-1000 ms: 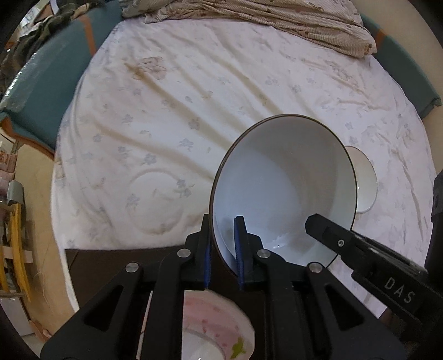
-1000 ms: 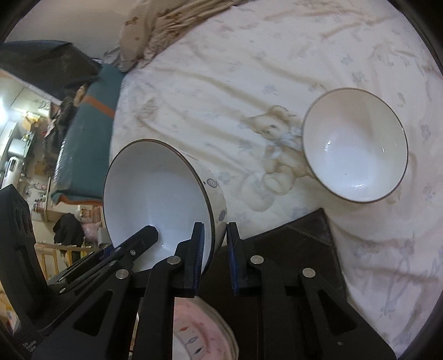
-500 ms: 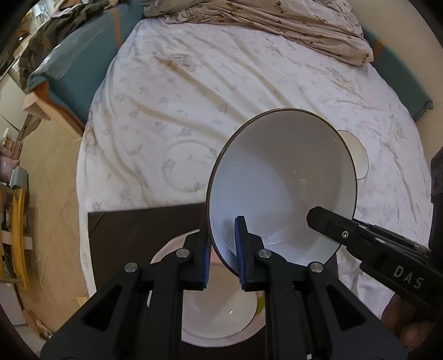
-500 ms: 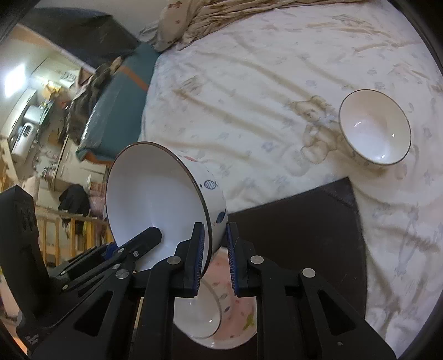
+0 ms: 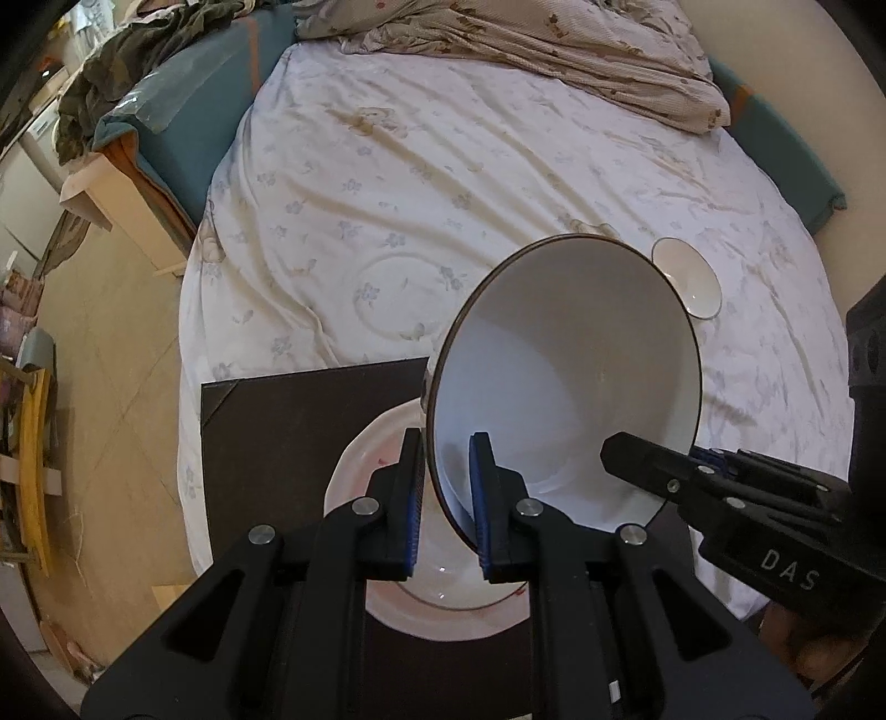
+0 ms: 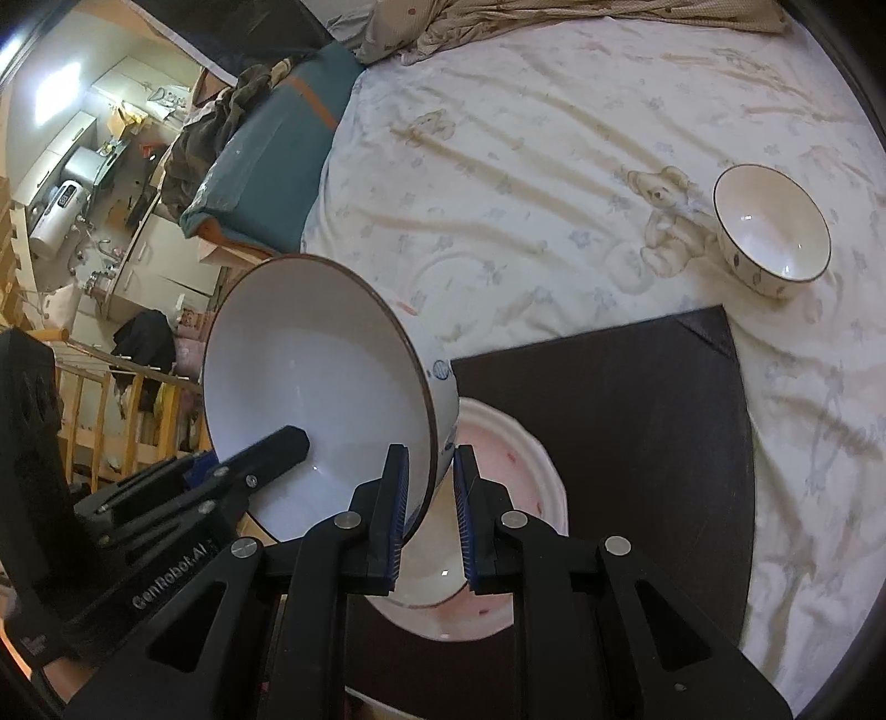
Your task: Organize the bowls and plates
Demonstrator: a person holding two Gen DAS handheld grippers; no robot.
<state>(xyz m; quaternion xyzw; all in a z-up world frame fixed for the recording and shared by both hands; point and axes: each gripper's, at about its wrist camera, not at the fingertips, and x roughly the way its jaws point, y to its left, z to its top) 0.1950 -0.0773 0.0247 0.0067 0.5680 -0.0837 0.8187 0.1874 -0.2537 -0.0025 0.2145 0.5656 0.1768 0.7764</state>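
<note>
A large white bowl (image 5: 570,376) with a dark rim hangs tilted in the air, held from both sides. My left gripper (image 5: 447,498) is shut on its rim on one side, and my right gripper (image 6: 431,515) is shut on the opposite rim of the same large bowl (image 6: 310,399). Below it a pink-patterned plate (image 5: 387,587) lies on a dark brown mat (image 5: 288,432); the plate (image 6: 526,471) is partly hidden by the bowl and fingers. A smaller white bowl (image 6: 772,235) with a dark rim stands on the bedsheet beyond the mat, seen also as the small bowl (image 5: 689,277).
The mat (image 6: 620,421) lies near the edge of a bed covered by a pale printed sheet (image 5: 443,166). A crumpled blanket (image 5: 554,50) lies at the far end. Teal cushions (image 6: 277,166) and room clutter are off the bed's left side.
Both grippers have carried the large bowl back from over the sheet to above the mat and the pink plate. The small bowl now looks farther away.
</note>
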